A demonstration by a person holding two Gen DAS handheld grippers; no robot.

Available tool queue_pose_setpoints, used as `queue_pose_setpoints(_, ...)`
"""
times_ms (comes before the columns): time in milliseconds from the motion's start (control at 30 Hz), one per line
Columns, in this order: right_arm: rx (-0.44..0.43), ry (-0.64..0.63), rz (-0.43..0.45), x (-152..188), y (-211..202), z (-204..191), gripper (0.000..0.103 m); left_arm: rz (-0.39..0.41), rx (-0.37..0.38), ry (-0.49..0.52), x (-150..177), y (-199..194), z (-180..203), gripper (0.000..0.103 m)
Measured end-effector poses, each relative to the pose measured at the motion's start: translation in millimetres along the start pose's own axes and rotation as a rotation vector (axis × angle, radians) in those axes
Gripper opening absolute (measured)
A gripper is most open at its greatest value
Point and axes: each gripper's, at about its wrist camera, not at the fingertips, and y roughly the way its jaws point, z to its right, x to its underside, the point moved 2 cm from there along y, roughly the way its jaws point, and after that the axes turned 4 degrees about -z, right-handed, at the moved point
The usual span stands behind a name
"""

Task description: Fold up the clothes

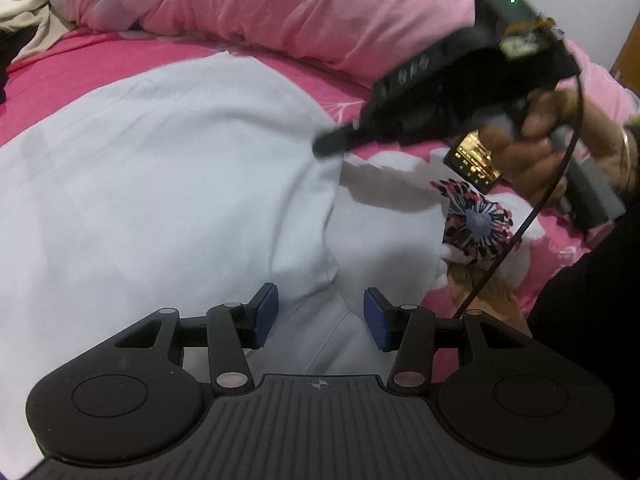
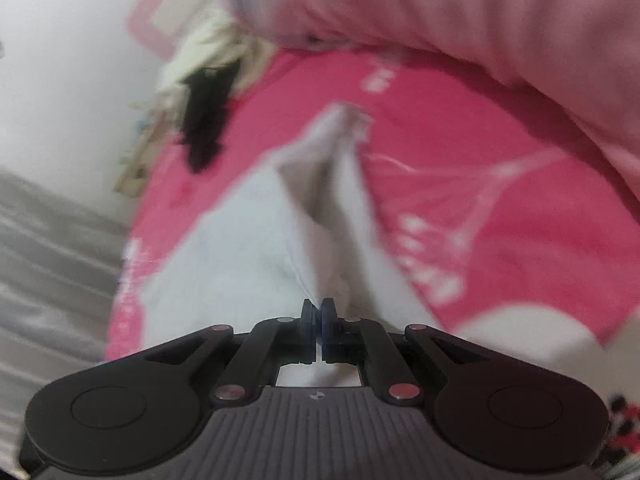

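A pale blue-white garment (image 1: 160,168) lies spread on the pink bedsheet (image 1: 72,72). My left gripper (image 1: 320,316) is open, low over the garment's near part, with nothing between its blue pads (image 1: 266,312). My right gripper (image 2: 319,322) is shut on a fold of the same garment (image 2: 248,252) and lifts it into a ridge. The right gripper also shows in the left wrist view (image 1: 332,146), blurred, held in a hand above the garment's right edge.
A pink duvet (image 1: 280,4) is bunched along the far side of the bed. A phone with a lit screen (image 1: 474,162) and a patterned cloth (image 1: 476,220) lie at the right. Cream and black clothes (image 2: 208,112) are piled at the far left.
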Motion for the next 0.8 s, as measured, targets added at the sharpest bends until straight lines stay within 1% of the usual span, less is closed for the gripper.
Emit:
queue_pose_setpoints(67, 0.028, 0.041, -0.021, 1, 5, 8, 0.009, -0.001, 0.001, -0.006, 0, -1, -2, 0.047)
queue_pose_setpoints(100, 0.060, 0.028, -0.017, 2, 3, 7, 0.013, -0.001, 0.001, -0.010, 0, -2, -3, 0.047)
queue_pose_setpoints(133, 0.092, -0.011, -0.003, 2, 0, 4, 0.019, 0.004, -0.001, -0.013, 0, -4, -3, 0.047)
queue_pose_setpoints(200, 0.154, -0.121, 0.042, 2, -10, -9, 0.019, 0.019, -0.003, -0.019, 0, -8, -4, 0.047)
queue_pose_setpoints(300, 0.214, -0.301, 0.140, -3, -25, -35, 0.019, 0.047, 0.011, -0.025, -2, -12, -5, 0.047)
queue_pose_setpoints(333, 0.216, -0.357, 0.169, -5, -27, -44, 0.019, 0.048, 0.020, -0.023, -3, -13, -6, 0.047)
queue_pose_setpoints(400, 0.190, -0.473, 0.209, -10, -27, -63, 0.019, 0.027, 0.027, -0.014, -2, -7, -3, 0.047)
queue_pose_setpoints(500, 0.152, -0.639, 0.188, -14, -5, -86, 0.019, -0.005, 0.031, -0.005, 1, 2, 2, 0.048)
queue_pose_setpoints(533, 0.149, -0.667, 0.170, -16, 6, -87, 0.017, -0.007, 0.029, -0.002, 3, 4, 3, 0.048)
queue_pose_setpoints(567, 0.155, -0.680, 0.153, -19, 17, -86, 0.017, -0.008, 0.028, -0.001, 4, 5, 3, 0.048)
queue_pose_setpoints(600, 0.185, -0.677, 0.134, -23, 29, -79, 0.017, -0.007, 0.030, -0.004, 4, 6, 3, 0.049)
queue_pose_setpoints(667, 0.274, -0.642, 0.097, -33, 51, -57, 0.010, -0.008, 0.041, -0.020, 4, 6, 2, 0.049)
queue_pose_setpoints(700, 0.284, -0.609, 0.099, -39, 53, -46, 0.007, -0.009, 0.046, -0.027, 4, 6, 1, 0.049)
queue_pose_setpoints(733, 0.269, -0.584, 0.107, -44, 49, -40, 0.005, -0.010, 0.051, -0.034, 3, 6, 0, 0.049)
queue_pose_setpoints(767, 0.267, -0.580, 0.122, -45, 42, -41, 0.011, -0.010, 0.055, -0.041, 3, 5, -1, 0.049)
queue_pose_setpoints(800, 0.266, -0.597, 0.148, -46, 33, -45, 0.012, -0.008, 0.058, -0.045, 4, 6, -1, 0.049)
